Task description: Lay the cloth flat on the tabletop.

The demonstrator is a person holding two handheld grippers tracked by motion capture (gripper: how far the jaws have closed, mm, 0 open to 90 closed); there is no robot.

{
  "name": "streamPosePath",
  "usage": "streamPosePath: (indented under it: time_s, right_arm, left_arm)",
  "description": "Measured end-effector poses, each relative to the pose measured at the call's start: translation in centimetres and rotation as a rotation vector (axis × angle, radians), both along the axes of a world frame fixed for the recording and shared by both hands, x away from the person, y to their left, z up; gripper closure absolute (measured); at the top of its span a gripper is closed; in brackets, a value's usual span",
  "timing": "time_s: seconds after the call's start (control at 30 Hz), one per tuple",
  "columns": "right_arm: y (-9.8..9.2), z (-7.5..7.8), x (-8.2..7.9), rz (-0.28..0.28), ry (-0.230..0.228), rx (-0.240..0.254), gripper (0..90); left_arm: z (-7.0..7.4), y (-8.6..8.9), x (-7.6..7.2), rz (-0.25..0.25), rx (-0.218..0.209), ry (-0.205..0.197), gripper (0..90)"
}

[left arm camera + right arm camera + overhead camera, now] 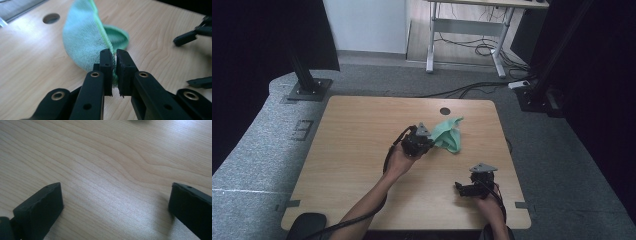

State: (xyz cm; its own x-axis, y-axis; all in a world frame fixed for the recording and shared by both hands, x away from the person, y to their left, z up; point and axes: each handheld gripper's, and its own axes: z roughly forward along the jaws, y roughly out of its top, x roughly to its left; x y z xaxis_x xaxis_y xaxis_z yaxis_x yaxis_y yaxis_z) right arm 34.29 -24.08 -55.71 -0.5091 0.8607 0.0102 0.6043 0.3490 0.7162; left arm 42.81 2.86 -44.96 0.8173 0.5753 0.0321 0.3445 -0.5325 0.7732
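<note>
Grey carpet, pale wall, perhaps a desk frame behind.

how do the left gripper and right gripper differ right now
The left gripper has its jaws pinched together on the edge of the green cloth; the right gripper has its jaws wide apart with nothing but bare table between them. In the high view the left gripper sits near the table's middle beside the cloth, while the right gripper is close to the near right edge, away from the cloth. Both are black, hand-held, two-jaw grippers.

Left gripper jaws pinched together; right gripper jaws wide apart.
</note>
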Motion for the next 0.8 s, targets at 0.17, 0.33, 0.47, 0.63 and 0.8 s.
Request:
streamPosePath:
  time_s: [0.17,0.33,0.47,0.63,0.8]
  right_arm:
    - [0.0,0.0,0.0,-0.001,0.000,0.000,0.0]
    - [0.0,0.0,0.0,0.000,-0.001,-0.001,0.0]
    - [0.0,0.0,0.0,-0.002,-0.001,-0.002,0.0]
    - [0.1,0.0,-0.1,-0.003,-0.001,0.000,0.0]
    - [0.1,0.0,-0.1,-0.003,0.000,-0.001,0.0]
  left_arm:
    - [2.2,1.2,-0.2,0.002,-0.018,-0.015,83.2]
    - [4.2,2.7,-0.3,0.017,-0.042,-0.033,83.3]
    - [5.2,3.9,-0.1,0.039,-0.064,-0.048,84.0]
    - [4.4,5.6,0.8,0.094,-0.044,-0.027,84.0]
    - [1.8,7.3,2.1,0.151,-0.007,0.018,84.0]
